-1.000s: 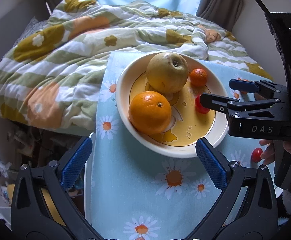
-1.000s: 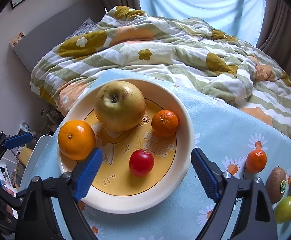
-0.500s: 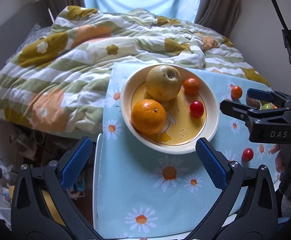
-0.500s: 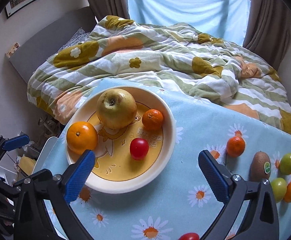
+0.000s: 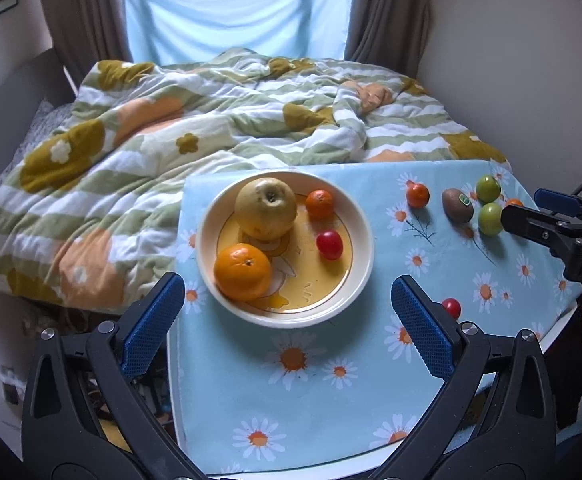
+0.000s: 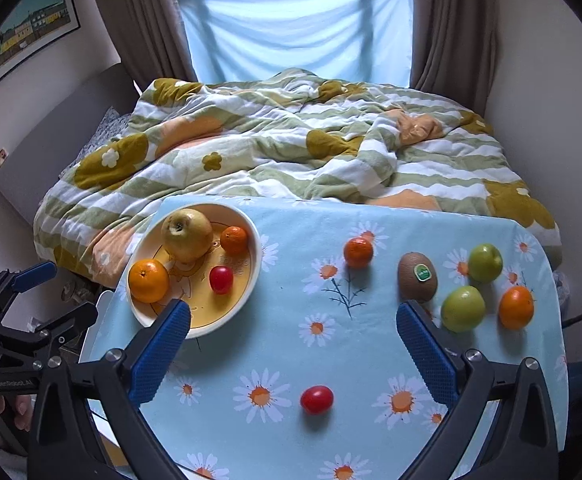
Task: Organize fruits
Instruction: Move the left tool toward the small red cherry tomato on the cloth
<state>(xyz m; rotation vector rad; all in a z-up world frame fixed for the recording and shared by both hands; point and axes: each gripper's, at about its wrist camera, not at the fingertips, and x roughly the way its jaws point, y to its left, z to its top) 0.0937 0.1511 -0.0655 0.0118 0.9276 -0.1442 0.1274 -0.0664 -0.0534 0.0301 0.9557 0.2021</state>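
Fruit sorting, midway. The bowl holds a pear, orange, mandarin and tomato. A second tomato lies on the tabletop right of the bowl, nearest the right gripper, whose jaws gape empty; the left gripper likewise. Advisable: straddle the tomato squarely and close gently, since it rolls.

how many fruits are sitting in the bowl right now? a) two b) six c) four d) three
c: the bowl holds four: a yellow-green apple, a large orange, a small mandarin and a red tomato; the other fruits lie outside it on the tablecloth.
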